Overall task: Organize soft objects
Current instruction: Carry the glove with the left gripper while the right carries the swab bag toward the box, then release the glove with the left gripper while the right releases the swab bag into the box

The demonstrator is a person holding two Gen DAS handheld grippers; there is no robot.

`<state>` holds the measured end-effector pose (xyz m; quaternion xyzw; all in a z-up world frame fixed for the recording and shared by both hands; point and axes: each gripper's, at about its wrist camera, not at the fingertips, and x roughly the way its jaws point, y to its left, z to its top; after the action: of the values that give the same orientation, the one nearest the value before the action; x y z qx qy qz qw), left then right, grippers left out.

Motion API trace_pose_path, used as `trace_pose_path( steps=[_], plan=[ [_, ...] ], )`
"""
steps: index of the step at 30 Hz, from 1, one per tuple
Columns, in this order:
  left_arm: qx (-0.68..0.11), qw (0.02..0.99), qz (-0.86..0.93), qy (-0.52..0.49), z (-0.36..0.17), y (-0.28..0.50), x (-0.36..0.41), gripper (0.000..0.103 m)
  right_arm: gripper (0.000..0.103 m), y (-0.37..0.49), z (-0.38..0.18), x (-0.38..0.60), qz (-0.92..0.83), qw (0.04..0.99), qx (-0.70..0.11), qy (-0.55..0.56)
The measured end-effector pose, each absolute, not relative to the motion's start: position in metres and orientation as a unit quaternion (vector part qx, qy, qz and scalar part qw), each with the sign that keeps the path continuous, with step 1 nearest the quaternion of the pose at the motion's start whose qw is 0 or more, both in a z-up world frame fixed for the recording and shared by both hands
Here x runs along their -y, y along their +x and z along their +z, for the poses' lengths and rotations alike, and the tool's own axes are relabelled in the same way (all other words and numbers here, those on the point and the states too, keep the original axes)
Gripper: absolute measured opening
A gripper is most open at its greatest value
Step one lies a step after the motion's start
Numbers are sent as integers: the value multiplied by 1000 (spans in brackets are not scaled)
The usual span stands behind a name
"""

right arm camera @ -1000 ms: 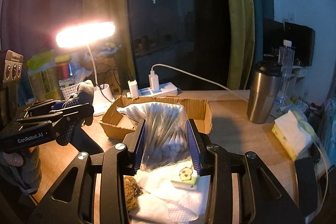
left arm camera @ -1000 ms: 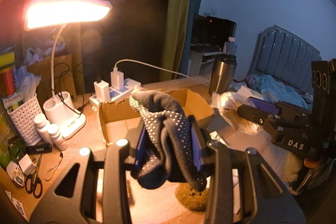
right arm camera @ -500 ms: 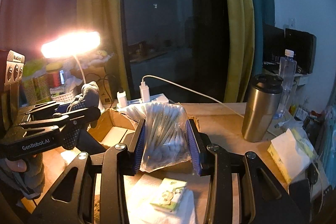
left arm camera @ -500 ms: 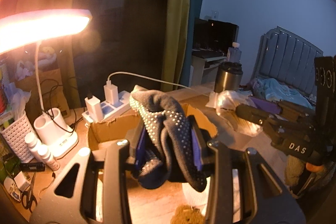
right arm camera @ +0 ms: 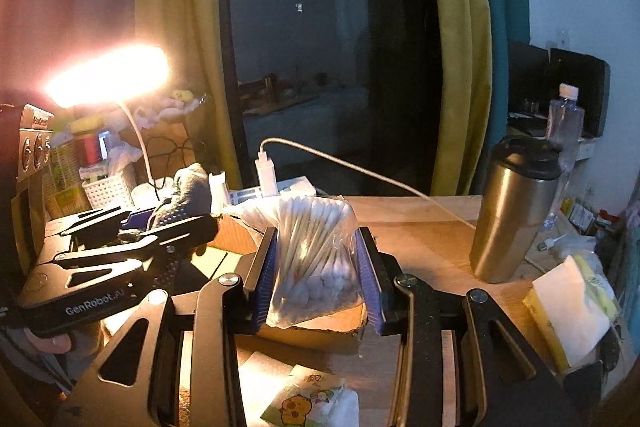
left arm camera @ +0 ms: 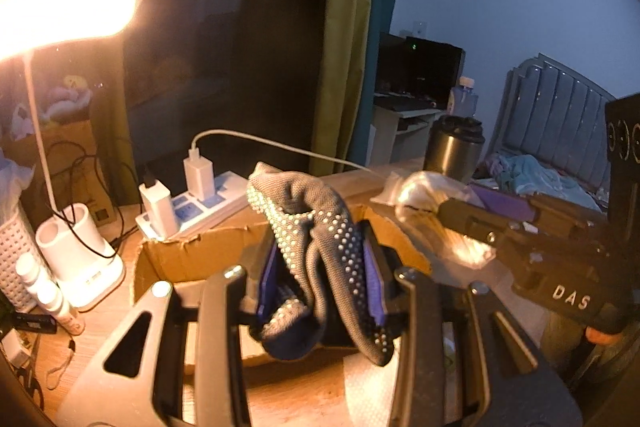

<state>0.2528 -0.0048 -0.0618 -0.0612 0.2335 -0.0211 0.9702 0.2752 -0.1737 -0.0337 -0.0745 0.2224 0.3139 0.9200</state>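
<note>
Seen from the left wrist, the left gripper [left arm camera: 320,287] is clenching a grey dotted sock [left arm camera: 316,247] between its blue pads, the fabric bunching above the jaws and drooping below them, and is holding it over the near wall of an open cardboard box [left arm camera: 192,255] on the wooden bench [left arm camera: 288,395], apparently so the sock can be dropped inside; at the right edge the right gripper [left arm camera: 448,215] is reaching toward the same box with a clear bag, while a desk lamp [left arm camera: 64,11] is glaring over a power strip [left arm camera: 200,203] and a steel tumbler [left arm camera: 452,151] is standing behind. Seen from the right wrist, the right gripper [right arm camera: 316,275] is grasping a plastic bag of cotton swabs [right arm camera: 312,255] by its sides, keeping the loose bag upright above the box's front rim [right arm camera: 320,331], judged ready for release into it; the left gripper [right arm camera: 180,223] is hovering just beside, sock in its jaws, and a tissue pack [right arm camera: 568,311] is lying well apart at the bench's right
</note>
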Motion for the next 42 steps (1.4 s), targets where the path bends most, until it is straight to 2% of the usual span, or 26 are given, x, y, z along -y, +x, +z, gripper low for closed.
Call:
trace_pose_path(
  steps=[17,21,24,30,33,35,40,42],
  plan=[
    [-302,948,-25,-93,-118,303,4,37,40,313,-80,159,315,904,-280,-72],
    [-333,938,-22,-92,-131,311,7,41,40,316,-84,161,324,898,-289,-65],
    [-358,929,-17,-92,-137,316,7,52,45,315,-84,161,326,898,-289,-61],
    [-361,928,-16,-89,-137,313,7,54,61,311,-73,172,323,906,-270,-41],
    [-357,930,-16,-87,-133,309,6,56,61,314,-74,177,301,913,-273,-39],
    [-353,931,-16,-88,-128,308,4,61,61,322,-82,178,284,913,-291,-39],
    [-346,934,-12,-90,-121,301,-1,61,61,337,-111,171,274,890,-361,-51],
    [-344,935,-9,-90,-119,298,-3,61,55,333,-114,169,285,885,-365,-46]
  ],
)
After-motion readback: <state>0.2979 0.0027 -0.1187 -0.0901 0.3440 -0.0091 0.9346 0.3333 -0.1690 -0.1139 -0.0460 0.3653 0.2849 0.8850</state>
